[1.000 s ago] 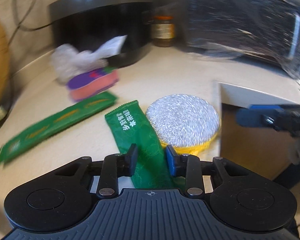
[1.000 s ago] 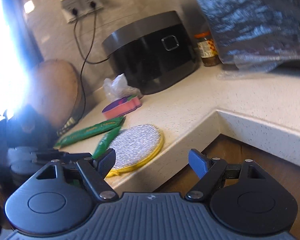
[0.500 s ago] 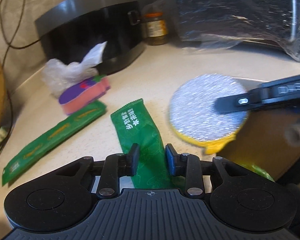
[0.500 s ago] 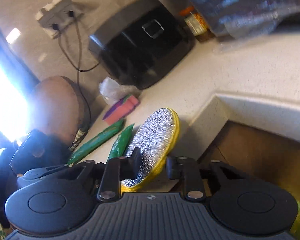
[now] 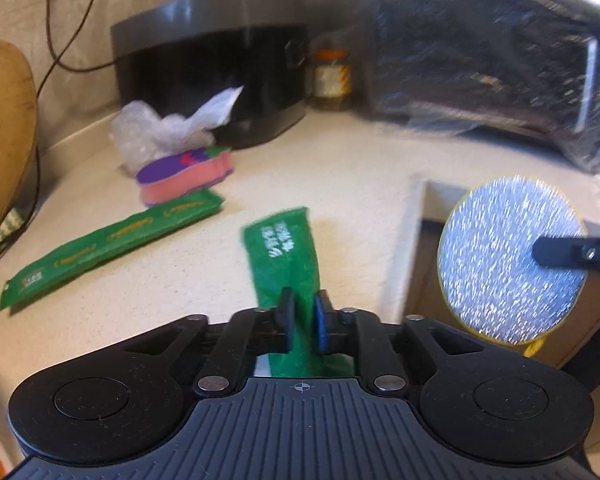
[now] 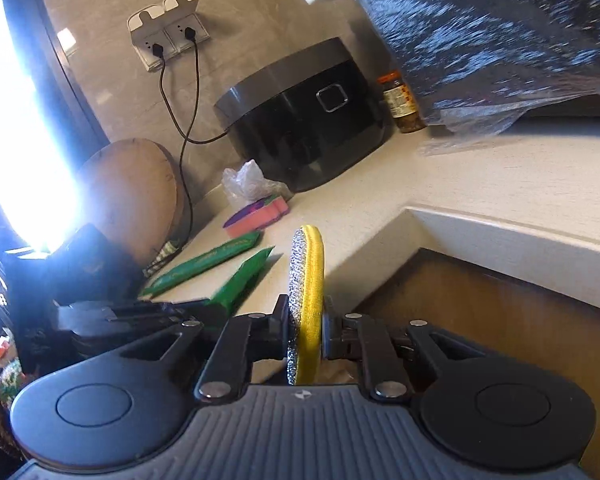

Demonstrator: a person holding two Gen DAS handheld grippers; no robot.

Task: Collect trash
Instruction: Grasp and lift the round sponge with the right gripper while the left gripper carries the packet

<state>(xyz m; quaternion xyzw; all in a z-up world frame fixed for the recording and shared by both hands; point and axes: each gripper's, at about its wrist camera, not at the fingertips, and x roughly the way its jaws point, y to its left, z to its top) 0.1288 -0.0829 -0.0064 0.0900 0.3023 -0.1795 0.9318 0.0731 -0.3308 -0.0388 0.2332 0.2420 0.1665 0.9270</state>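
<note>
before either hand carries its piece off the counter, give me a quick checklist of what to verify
1. Left gripper pinching the short green wrapper: ok.
2. Right gripper, jaws closing on the round scouring pad between them: ok.
3. Pad clear of the counter, out past its edge: ok.
4. Wrapper's far end off the counter: cannot tell, blurred.
5. Long green wrapper left to collect: not ok.
6. Trash bin in view: not ok.

Left tongs (image 5: 301,312) clamped; right tongs (image 6: 305,320) closing.
</note>
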